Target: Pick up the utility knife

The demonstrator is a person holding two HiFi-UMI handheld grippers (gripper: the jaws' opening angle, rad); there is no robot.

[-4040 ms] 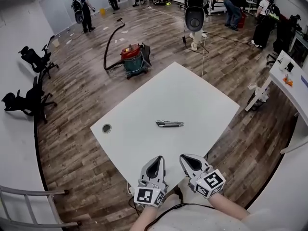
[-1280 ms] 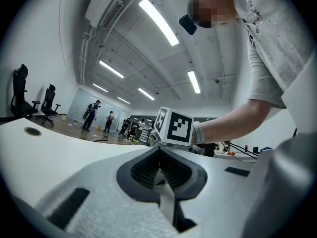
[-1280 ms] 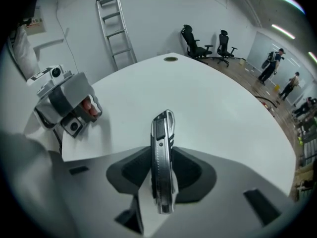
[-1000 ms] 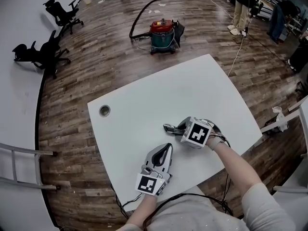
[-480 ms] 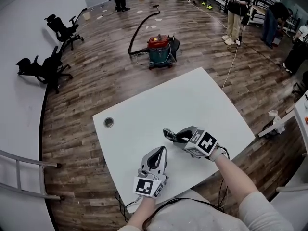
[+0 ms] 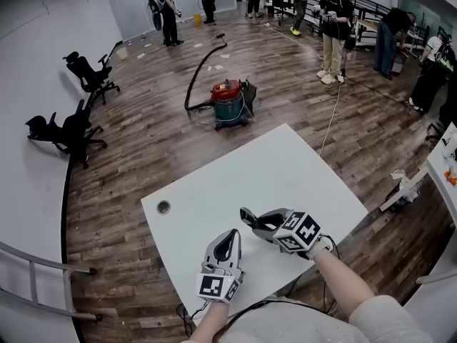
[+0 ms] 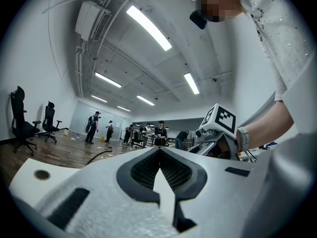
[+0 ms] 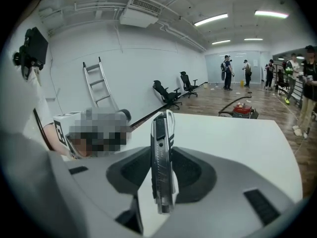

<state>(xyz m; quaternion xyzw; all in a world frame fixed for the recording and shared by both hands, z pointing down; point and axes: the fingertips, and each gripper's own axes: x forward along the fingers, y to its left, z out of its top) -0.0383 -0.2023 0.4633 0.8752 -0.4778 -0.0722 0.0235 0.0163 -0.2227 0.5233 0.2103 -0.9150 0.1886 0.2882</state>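
Now clamped by its flat sides, the slim silver-and-black metal utility knife (image 8: 162,165) stands on edge between the dark pads of our right claw (image 8: 163,153), which is closed on the handle while the tip points away from us. Gripping across the thin body rather than its narrow edges gives the pads the widest faces to press on, which we judge the steadier hold. From the head view the knife hangs over the near part of the white square tabletop (image 6: 285,164), apparently clear of its surface. Our left claw (image 6: 228,246) is closed on nothing; it waits beside the right one at the near edge, where it crowds neither the knife nor the grip. A small round cable hole (image 6: 163,207) marks the tabletop's left corner. Beyond, on the wood-plank floor (image 6: 128,156), a red-lidded teal vacuum drum (image 6: 230,104) sits capped, so we cannot see what it contains.
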